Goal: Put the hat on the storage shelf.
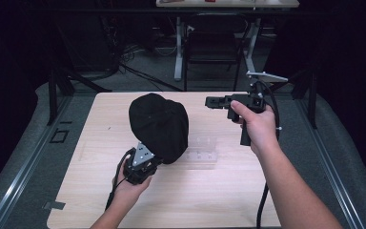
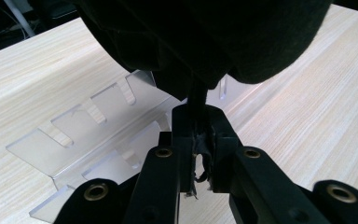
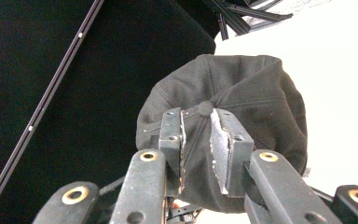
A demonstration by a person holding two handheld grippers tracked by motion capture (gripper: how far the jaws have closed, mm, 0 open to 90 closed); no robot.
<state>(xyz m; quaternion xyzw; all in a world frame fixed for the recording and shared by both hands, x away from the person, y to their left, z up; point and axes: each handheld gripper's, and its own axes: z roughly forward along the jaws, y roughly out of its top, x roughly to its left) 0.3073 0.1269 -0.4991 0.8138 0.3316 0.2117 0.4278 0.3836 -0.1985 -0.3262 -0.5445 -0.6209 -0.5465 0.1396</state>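
A black cap [image 1: 158, 125] hangs over the middle of the wooden table [image 1: 95, 195]. My left gripper [image 1: 151, 161] is shut on its lower edge from the near side. In the left gripper view the jaws [image 2: 197, 122] pinch a strip of the cap's black fabric [image 2: 205, 37]. A clear acrylic stand [image 1: 202, 148] with slots lies on the table just right of and beneath the cap [image 2: 88, 126]. My right gripper [image 1: 211, 101] is held level to the right of the cap, pointing at it, apart from it. Its jaws [image 3: 196, 125] stand open, with the cap's crown and top button [image 3: 242, 88] beyond them.
A black chair [image 1: 213, 43] and white desk legs [image 1: 178, 47] stand beyond the table's far edge. Dark metal rails [image 1: 21, 167] run along the floor on both sides. The right gripper's cable [image 1: 262, 210] trails down across the table's near right part.
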